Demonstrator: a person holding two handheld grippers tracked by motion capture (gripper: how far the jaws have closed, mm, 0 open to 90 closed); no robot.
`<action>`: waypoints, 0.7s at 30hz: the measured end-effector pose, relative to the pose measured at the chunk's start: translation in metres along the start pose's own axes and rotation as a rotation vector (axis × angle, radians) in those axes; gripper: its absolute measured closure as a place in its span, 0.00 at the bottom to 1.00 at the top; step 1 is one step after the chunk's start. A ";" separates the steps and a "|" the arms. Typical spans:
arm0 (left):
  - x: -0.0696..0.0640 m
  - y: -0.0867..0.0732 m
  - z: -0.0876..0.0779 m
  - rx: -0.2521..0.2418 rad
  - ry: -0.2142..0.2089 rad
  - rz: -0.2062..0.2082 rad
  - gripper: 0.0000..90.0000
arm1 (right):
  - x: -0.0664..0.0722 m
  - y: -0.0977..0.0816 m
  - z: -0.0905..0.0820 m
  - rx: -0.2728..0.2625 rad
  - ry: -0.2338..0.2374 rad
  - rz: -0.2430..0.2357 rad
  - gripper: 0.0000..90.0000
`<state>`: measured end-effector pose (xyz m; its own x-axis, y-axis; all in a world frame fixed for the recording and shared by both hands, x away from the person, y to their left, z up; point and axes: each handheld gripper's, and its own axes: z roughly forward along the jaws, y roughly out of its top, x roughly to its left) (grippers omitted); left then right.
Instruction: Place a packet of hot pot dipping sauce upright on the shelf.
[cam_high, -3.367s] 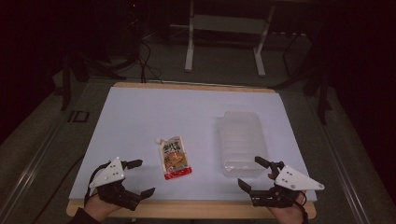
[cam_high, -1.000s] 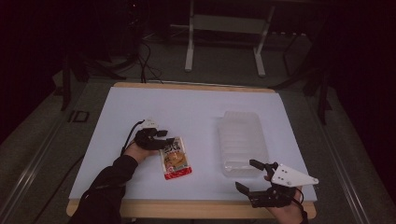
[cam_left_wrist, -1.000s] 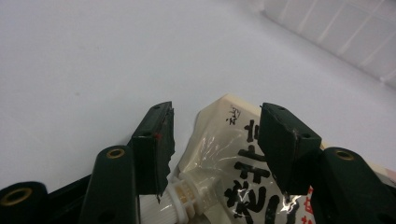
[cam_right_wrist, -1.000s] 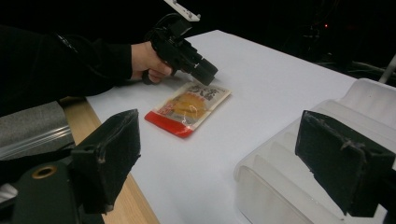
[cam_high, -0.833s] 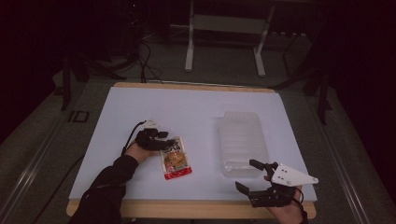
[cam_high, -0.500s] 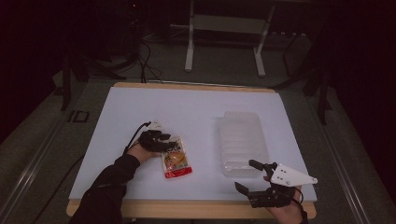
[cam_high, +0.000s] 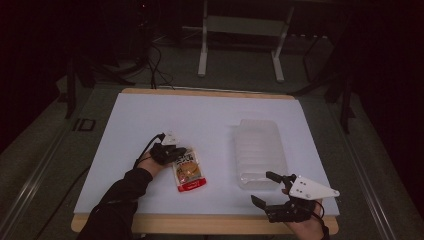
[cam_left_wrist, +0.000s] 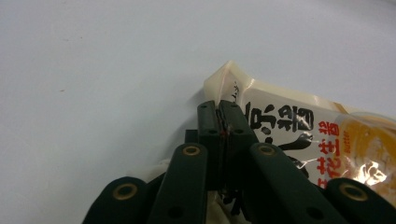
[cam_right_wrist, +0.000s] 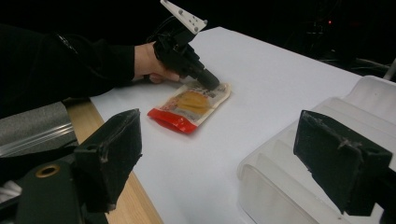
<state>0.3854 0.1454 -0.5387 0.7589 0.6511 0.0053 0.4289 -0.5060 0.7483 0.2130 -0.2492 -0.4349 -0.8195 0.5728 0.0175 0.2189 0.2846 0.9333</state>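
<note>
the left gripper (cam_left_wrist: 219, 114) is clenched on the upper corner of a snack packet (cam_left_wrist: 299, 140), its two black jaws pressed together with the cream edge of the wrapper pinched between them; in the high view this left gripper (cam_high: 176, 152) sits at the packet's far left corner, with the person's left hand (cam_high: 150, 162) behind it and a dark sleeve (cam_high: 120, 197) running back to the near edge of the counter. the packet (cam_high: 188, 171) lies flat on the white counter top (cam_high: 200, 115), left of centre, its red bottom strip toward the person and an orange picture in its middle, with black and red printed characters near the top. from the right gripper view the same packet (cam_right_wrist: 191, 105) shows with the left gripper (cam_right_wrist: 208, 81) bearing down on its far end. the right gripper (cam_high: 264, 187) is released, its jaws spread wide apart and holding nothing, low at the near right of the counter, just beside the near edge of a clear ribbed plastic container (cam_high: 260, 150); in its own view the right gripper (cam_right_wrist: 243, 158) frames the corner of that container (cam_right_wrist: 299, 182) between its open pads. the container stands well apart from the packet, to the right of it. the counter has a wooden rim (cam_high: 210, 222) along its near edge. beyond the counter, on the dark floor, stands a metal frame (cam_high: 240, 40).
</note>
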 end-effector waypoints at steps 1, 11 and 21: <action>0.000 0.001 0.000 0.003 0.000 -0.002 1.00 | 0.000 0.000 0.000 0.000 -0.001 -0.001 0.17; 0.006 0.005 -0.018 -0.025 -0.042 -0.022 1.00 | -0.003 0.000 -0.001 -0.004 -0.003 0.010 0.17; -0.005 0.022 -0.043 -0.057 -0.067 0.025 1.00 | -0.002 0.000 -0.002 -0.009 -0.022 0.004 0.17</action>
<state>0.3695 0.1553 -0.4938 0.8012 0.5981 -0.0183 0.3818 -0.4875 0.7852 0.2139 -0.2517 -0.4339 -0.8066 0.5909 0.0134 0.2174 0.2755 0.9364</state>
